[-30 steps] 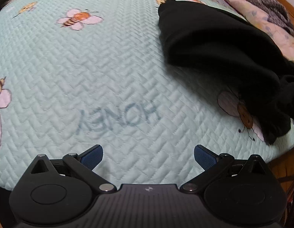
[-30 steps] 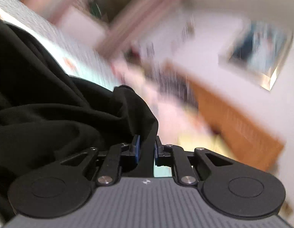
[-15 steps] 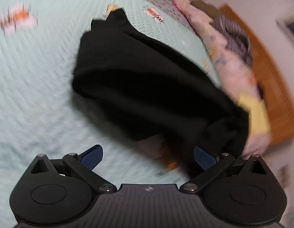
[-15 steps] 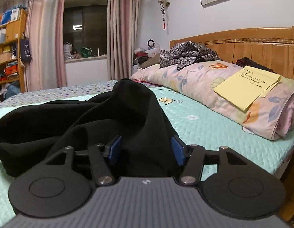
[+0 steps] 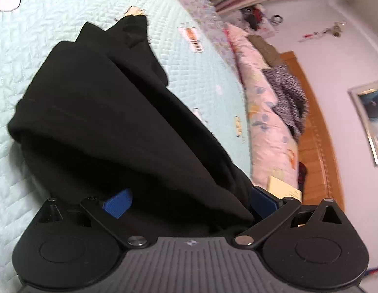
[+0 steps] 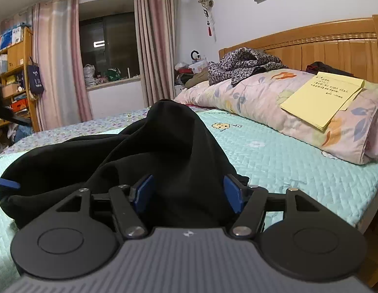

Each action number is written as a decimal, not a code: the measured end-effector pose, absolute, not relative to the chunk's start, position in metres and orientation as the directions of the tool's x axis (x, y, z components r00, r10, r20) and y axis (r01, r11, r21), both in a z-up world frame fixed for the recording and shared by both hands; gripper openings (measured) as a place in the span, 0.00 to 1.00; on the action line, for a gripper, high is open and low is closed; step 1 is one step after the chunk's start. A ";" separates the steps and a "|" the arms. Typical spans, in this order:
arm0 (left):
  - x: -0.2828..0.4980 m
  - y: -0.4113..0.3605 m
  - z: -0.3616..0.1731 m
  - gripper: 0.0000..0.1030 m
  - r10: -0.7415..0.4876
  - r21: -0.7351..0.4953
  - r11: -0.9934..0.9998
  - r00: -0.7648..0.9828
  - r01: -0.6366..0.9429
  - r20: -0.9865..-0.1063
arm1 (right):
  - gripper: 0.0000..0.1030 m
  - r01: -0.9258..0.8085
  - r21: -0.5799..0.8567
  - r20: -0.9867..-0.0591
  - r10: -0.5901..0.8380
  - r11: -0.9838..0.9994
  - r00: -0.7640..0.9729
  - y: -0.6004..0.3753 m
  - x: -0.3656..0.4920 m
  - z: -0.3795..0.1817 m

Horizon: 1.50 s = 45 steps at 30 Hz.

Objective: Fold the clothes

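Left wrist: left gripper (image 5: pixel 189 200) jaws spread around the black garment (image 5: pixel 103 112) bunched on the bed (image 5: pixel 201 73); closing could catch several layers.

Right wrist: right gripper (image 6: pixel 187 191) jaws spread astride its peak, risking a crooked fold.

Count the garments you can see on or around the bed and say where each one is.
2. A black garment is bunched on the quilt between both sets of open jaws; a dark patterned one is heaped on the floral bedding roll by the headboard. More may be hidden.
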<state>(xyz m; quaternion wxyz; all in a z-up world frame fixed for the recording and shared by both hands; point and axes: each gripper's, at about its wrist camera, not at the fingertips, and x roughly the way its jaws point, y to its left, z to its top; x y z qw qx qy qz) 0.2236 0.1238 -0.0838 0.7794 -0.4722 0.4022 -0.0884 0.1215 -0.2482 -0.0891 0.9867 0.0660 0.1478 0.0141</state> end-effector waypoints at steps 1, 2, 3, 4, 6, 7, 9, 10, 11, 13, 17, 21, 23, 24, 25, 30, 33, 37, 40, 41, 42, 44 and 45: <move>0.230 0.124 -0.088 0.99 -0.511 -0.807 0.530 0.662 -0.260 -0.548 | 0.65 -0.010 0.124 -0.288 0.046 0.992 0.956 -0.248 0.121 -0.090; 0.234 0.127 -0.090 0.99 -0.501 -0.806 0.525 0.666 -0.274 -0.553 | 0.66 -0.012 0.114 -0.287 0.044 0.993 0.957 -0.247 0.121 -0.091; 0.239 0.126 -0.092 0.99 -0.489 -0.800 0.528 0.669 -0.284 -0.560 | 0.67 -0.013 0.104 -0.285 0.043 0.994 0.958 -0.247 0.121 -0.092; 0.244 0.126 -0.094 0.99 -0.477 -0.795 0.531 0.671 -0.294 -0.567 | 0.67 -0.015 0.094 -0.284 0.041 0.995 0.958 -0.246 0.121 -0.094; 0.256 0.124 -0.100 0.86 -0.452 -0.772 0.553 0.665 -0.314 -0.595 | 0.68 -0.017 0.081 -0.285 0.039 0.997 0.958 -0.245 0.120 -0.096; 0.262 0.122 -0.103 0.77 -0.438 -0.752 0.576 0.655 -0.320 -0.615 | 0.68 -0.016 0.077 -0.288 0.038 0.997 0.957 -0.245 0.120 -0.098; 0.269 0.118 -0.106 0.17 -0.408 -0.706 0.633 0.637 -0.319 -0.654 | 0.69 -0.017 0.058 -0.296 0.033 0.998 0.955 -0.242 0.120 -0.101; 0.267 0.118 -0.106 0.10 -0.402 -0.694 0.653 0.638 -0.304 -0.657 | 0.69 -0.015 0.040 -0.300 0.026 0.999 0.953 -0.240 0.119 -0.102; 0.262 0.116 -0.103 0.07 -0.387 -0.676 0.680 0.644 -0.283 -0.660 | 0.69 -0.017 0.018 -0.299 0.021 1.000 0.954 -0.238 0.119 -0.103; 0.248 0.101 -0.083 0.07 -0.288 -0.555 0.806 0.685 -0.204 -0.670 | 0.69 -0.016 -0.011 -0.292 0.012 1.000 0.956 -0.235 0.116 -0.105; 0.206 0.071 -0.025 0.04 -0.138 -0.315 0.946 0.793 -0.071 -0.593 | 0.69 -0.002 -0.037 -0.283 -0.009 0.999 0.959 -0.238 0.110 -0.107; 0.173 0.079 0.039 0.04 -0.077 -0.224 0.974 0.878 -0.036 -0.473 | 0.70 0.031 -0.059 -0.267 -0.045 0.998 0.963 -0.241 0.101 -0.100; 0.157 0.095 0.057 0.04 0.008 -0.168 0.982 0.898 -0.091 -0.440 | 0.70 0.020 -0.063 -0.239 -0.034 0.998 0.970 -0.241 0.095 -0.093; 0.148 0.105 0.063 0.04 0.058 -0.139 0.982 0.901 -0.130 -0.430 | 0.70 0.009 -0.066 -0.225 -0.024 0.998 0.974 -0.239 0.092 -0.088; 0.140 0.114 0.069 0.04 0.108 -0.111 0.979 0.902 -0.169 -0.418 | 0.71 -0.016 -0.059 -0.214 0.003 0.998 0.977 -0.235 0.090 -0.083; 0.097 0.163 0.099 0.04 0.349 0.021 0.931 0.874 -0.363 -0.338 | 0.78 -0.149 -0.029 -0.230 0.139 0.988 0.963 -0.211 0.093 -0.070; 0.072 0.192 0.117 0.04 0.482 0.090 0.875 0.832 -0.476 -0.274 | 0.78 -0.208 -0.037 -0.292 0.188 0.977 0.938 -0.197 0.097 -0.076; 0.043 0.223 0.105 0.06 0.517 0.091 0.851 0.796 -0.517 -0.314 | 0.80 -0.257 -0.033 -0.365 0.228 0.966 0.903 -0.194 0.098 -0.084; 0.023 0.244 0.079 0.07 0.469 0.047 0.868 0.782 -0.495 -0.410 | 0.81 -0.279 0.001 -0.399 0.256 0.960 0.881 -0.197 0.097 -0.085; 0.017 0.250 0.070 0.10 0.451 0.031 0.872 0.776 -0.489 -0.441 | 0.81 -0.284 0.013 -0.409 0.264 0.959 0.874 -0.198 0.097 -0.085; 0.010 0.257 0.061 0.14 0.432 0.016 0.876 0.769 -0.483 -0.471 | 0.81 -0.299 0.068 -0.426 0.299 0.952 0.854 -0.202 0.099 -0.085; -0.003 0.270 0.043 0.21 0.392 -0.016 0.882 0.753 -0.471 -0.529 | 0.81 -0.307 0.178 -0.445 0.355 0.935 0.822 -0.211 0.100 -0.085; -0.009 0.277 0.035 0.24 0.371 -0.033 0.884 0.743 -0.466 -0.557 | 0.81 -0.293 0.211 -0.443 0.359 0.932 0.821 -0.217 0.098 -0.085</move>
